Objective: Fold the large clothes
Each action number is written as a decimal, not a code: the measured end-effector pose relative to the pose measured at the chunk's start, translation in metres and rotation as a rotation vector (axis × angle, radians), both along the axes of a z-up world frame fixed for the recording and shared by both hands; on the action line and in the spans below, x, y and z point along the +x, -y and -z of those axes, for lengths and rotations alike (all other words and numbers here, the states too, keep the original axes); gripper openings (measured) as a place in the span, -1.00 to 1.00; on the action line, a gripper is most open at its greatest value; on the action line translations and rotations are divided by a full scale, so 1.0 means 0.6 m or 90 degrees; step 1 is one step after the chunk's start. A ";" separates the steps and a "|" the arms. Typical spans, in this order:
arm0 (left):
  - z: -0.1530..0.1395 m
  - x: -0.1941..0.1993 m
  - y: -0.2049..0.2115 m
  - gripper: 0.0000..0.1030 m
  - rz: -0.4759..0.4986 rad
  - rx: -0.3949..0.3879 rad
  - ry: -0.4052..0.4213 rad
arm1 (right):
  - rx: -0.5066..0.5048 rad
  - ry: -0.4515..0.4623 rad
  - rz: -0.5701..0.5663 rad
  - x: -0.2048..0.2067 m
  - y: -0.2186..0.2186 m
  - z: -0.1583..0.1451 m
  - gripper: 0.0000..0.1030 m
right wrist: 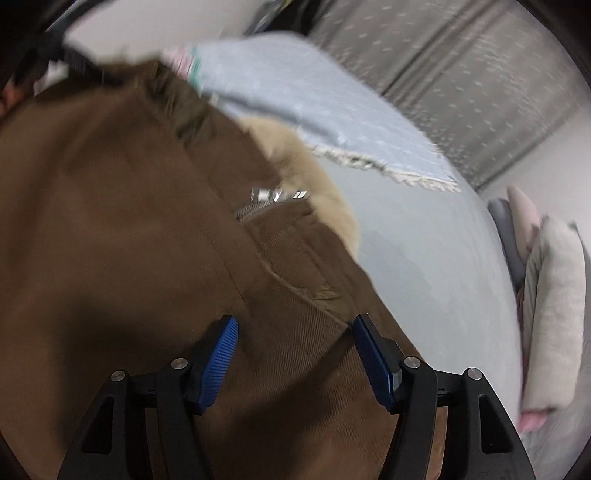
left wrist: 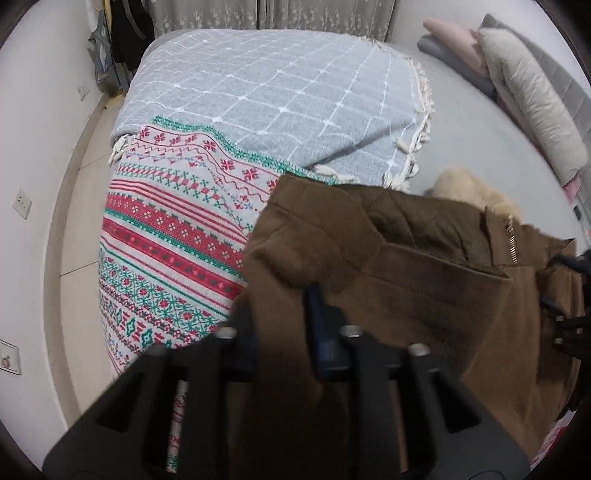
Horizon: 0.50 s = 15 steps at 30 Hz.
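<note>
- On the bed [left wrist: 480, 122], a brown coat [left wrist: 369, 266] lies spread over the near part, its lining and a metal zipper [left wrist: 511, 236] showing toward the right.
- Left gripper [left wrist: 280, 295]: its jaws are drawn close together with a fold of the coat bunched between the blue pads [left wrist: 317, 314], so it is clamped on the cloth.
- Right gripper [right wrist: 293, 325]: its jaws stand wide apart above the coat [right wrist: 110, 221]; the ribbed blue pads [right wrist: 221, 350] press on nothing, though the cloth lies beneath and between them. This view is blurred.
- A cream fur trim [left wrist: 469, 184] shows past the coat's far edge, beside the zipper [right wrist: 273, 195] in the right view.
- Under the coat's left side lies a red-and-green patterned blanket [left wrist: 166, 240], hanging over the bed's edge.
- Beyond it a pale blue checked throw [left wrist: 277, 92] with white tassels covers the far part of the bed.
- Pillows [left wrist: 535, 110] are stacked along the right side.
- Grey curtains [left wrist: 295, 14] hang behind the bed, and a white wall [left wrist: 29, 147] with sockets runs along the left.
</note>
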<state>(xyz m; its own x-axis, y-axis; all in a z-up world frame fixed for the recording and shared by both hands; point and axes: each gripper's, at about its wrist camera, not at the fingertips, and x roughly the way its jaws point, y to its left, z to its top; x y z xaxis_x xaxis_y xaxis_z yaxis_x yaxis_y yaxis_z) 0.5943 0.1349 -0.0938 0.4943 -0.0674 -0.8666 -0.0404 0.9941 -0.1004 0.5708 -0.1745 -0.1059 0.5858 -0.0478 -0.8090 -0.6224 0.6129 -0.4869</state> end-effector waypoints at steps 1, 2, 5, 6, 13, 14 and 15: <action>-0.003 -0.002 -0.006 -0.77 -0.001 -0.010 0.008 | 0.003 -0.031 0.001 0.011 0.003 0.012 0.00; -0.009 -0.007 -0.012 -0.80 -0.001 -0.019 0.022 | 0.033 -0.073 0.009 0.016 0.009 0.016 -0.36; -0.023 -0.018 -0.024 -0.83 0.001 -0.035 0.058 | 0.061 -0.066 0.010 0.008 0.025 0.008 -0.87; -0.028 -0.020 -0.031 -0.83 -0.006 -0.052 0.070 | 0.070 -0.043 0.011 0.002 0.030 -0.001 -0.88; -0.087 -0.012 -0.041 -0.85 -0.085 -0.135 0.188 | 0.176 0.153 0.071 -0.006 0.057 -0.144 -0.89; -0.089 0.000 -0.037 -0.85 -0.100 -0.134 0.190 | 0.161 0.160 0.078 0.004 0.051 -0.143 -0.89; -0.087 0.016 -0.029 -0.84 -0.116 -0.117 0.192 | 0.136 0.164 0.092 0.023 0.041 -0.135 -0.89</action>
